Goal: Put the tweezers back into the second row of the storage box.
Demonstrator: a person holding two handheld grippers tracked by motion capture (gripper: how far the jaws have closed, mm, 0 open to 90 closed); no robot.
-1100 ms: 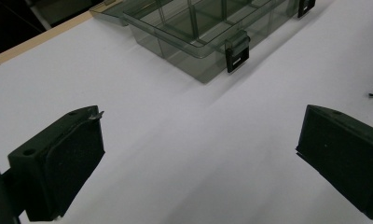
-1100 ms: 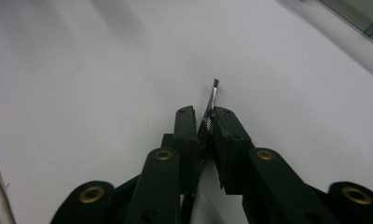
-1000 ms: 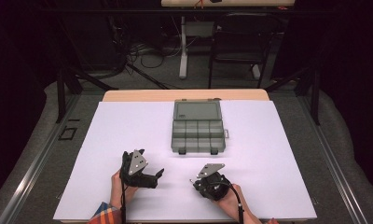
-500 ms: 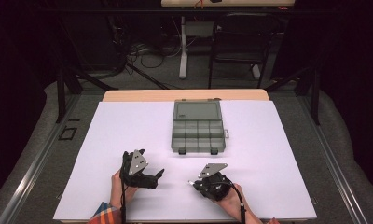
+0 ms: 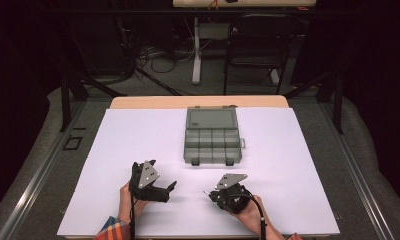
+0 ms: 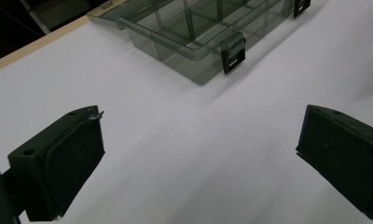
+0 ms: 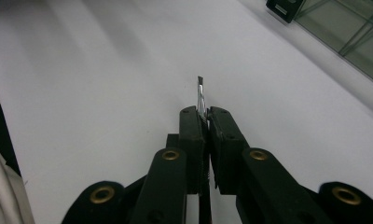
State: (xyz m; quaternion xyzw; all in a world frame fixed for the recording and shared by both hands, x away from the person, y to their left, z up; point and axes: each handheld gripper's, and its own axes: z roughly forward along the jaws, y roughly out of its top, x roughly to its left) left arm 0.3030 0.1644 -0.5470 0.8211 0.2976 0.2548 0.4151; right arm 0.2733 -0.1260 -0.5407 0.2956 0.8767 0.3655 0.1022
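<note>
You find no writing, label, brand, number or sign to read here: none on the clear plastic box (image 5: 211, 140), none on the white desk (image 5: 113, 150), none on the thin metal piece (image 7: 201, 95), none on either tool's dark parts.

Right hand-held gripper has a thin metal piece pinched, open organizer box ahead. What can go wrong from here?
1. The thin metal piece is pinched only at its base by the right hand-held gripper; it could tilt or slip out.
2. The organizer box has small compartments, so the piece may land in the wrong one.
3. The left hand-held gripper is open and apart from the box, which could slide if bumped.
</note>
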